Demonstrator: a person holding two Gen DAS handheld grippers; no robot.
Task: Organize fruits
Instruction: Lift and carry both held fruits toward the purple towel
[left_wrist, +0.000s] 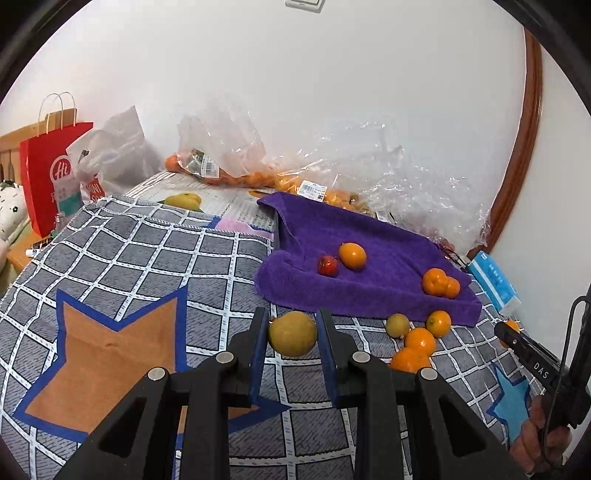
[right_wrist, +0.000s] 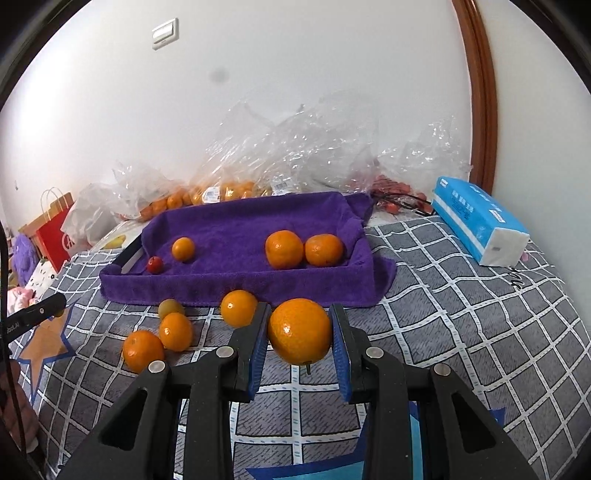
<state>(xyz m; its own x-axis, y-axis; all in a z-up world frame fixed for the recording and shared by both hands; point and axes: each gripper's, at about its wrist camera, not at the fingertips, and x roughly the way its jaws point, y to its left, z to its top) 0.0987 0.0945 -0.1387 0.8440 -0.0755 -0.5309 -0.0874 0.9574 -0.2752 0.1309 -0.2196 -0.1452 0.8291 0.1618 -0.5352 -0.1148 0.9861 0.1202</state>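
Observation:
My left gripper (left_wrist: 291, 334) is shut on a yellow-green round fruit (left_wrist: 292, 333), held just in front of the purple towel-lined tray (left_wrist: 369, 295). My right gripper (right_wrist: 300, 332) is shut on a large orange (right_wrist: 300, 331), held before the tray's front edge (right_wrist: 236, 291). In the tray lie a small red fruit (right_wrist: 154, 264), a small orange (right_wrist: 183, 249) and two mandarins (right_wrist: 284, 249) (right_wrist: 324, 250). Loose on the checked blanket (right_wrist: 461, 332) left of the right gripper lie several oranges (right_wrist: 142, 350) (right_wrist: 176, 331) (right_wrist: 238, 307) and a greenish fruit (right_wrist: 170, 307).
Clear plastic bags (right_wrist: 295, 147) with more oranges lie against the wall behind the tray. A blue tissue pack (right_wrist: 480, 221) lies at the right. A red paper bag (left_wrist: 51, 173) stands at far left. A wooden door frame (right_wrist: 480, 92) rises at the right.

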